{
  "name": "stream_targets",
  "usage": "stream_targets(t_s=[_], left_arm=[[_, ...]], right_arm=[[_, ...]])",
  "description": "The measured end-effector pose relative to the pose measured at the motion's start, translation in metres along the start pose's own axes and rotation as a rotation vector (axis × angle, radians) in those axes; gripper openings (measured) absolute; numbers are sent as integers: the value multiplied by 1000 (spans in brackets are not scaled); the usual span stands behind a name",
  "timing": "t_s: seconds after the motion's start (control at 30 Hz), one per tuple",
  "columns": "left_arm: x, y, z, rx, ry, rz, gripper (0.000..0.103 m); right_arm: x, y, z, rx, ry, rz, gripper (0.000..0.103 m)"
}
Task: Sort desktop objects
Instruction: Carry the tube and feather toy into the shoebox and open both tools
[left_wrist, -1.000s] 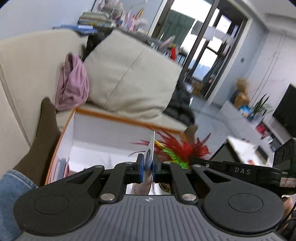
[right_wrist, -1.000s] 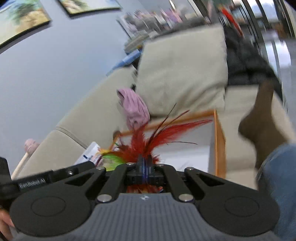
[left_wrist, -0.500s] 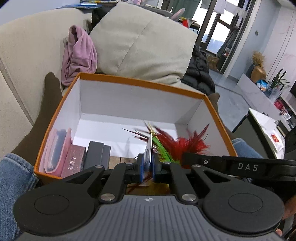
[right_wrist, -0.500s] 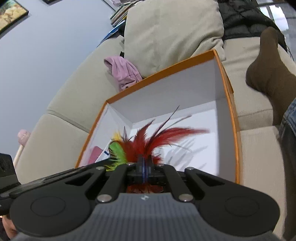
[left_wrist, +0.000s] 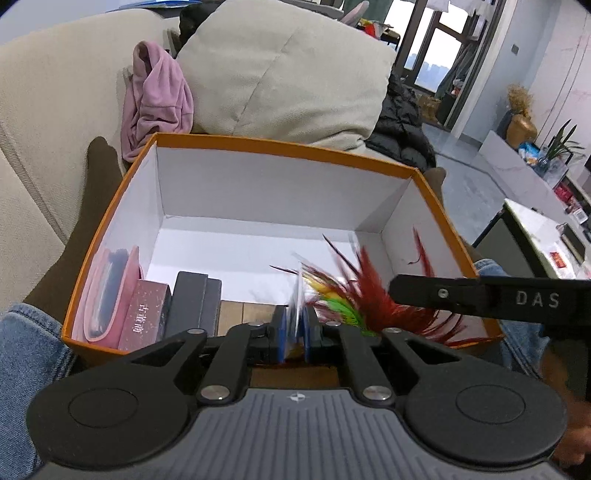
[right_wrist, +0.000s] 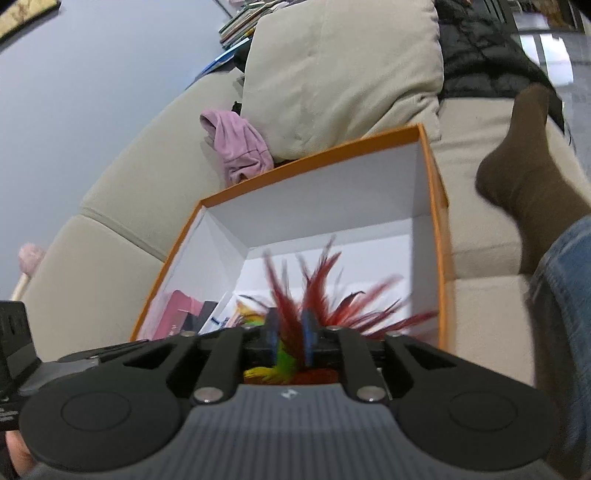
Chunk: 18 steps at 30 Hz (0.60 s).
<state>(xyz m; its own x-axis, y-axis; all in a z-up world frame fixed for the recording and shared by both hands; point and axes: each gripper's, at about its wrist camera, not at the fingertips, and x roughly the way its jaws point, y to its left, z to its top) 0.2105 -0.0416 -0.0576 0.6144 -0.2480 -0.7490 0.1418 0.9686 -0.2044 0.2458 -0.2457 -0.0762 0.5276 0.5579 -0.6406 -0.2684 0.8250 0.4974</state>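
Note:
An orange box (left_wrist: 280, 147) with white inner walls sits on the sofa, seen too in the right wrist view (right_wrist: 432, 206). My left gripper (left_wrist: 294, 325) is shut on a thin white packet (left_wrist: 297, 295), held upright over the box's near edge. A red, green and yellow feather toy (left_wrist: 369, 295) hangs just right of it. My right gripper (right_wrist: 289, 328) is over the box, its jaws opening; the blurred feather toy (right_wrist: 295, 295) stands between the parted pads.
A pink case (left_wrist: 107, 291), a dark red box (left_wrist: 146, 314) and a black box (left_wrist: 192, 302) line the orange box's left end. Legs in jeans and brown socks (right_wrist: 524, 177) flank it. Beige cushion (left_wrist: 288, 70), pink cloth (left_wrist: 155, 96), black jacket (left_wrist: 402, 125) behind.
Both grippers have tipped down and sunk over the box, so its inside now fills the views. The right jaws have parted around the feathers. The left stays shut on the packet.

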Motion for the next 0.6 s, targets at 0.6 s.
stream_targets(t_s=[0.6], left_arm=[[-67, 42, -5, -152, -136, -35, 10]], right_arm=[[52, 23, 17, -223, 240, -48, 0]])
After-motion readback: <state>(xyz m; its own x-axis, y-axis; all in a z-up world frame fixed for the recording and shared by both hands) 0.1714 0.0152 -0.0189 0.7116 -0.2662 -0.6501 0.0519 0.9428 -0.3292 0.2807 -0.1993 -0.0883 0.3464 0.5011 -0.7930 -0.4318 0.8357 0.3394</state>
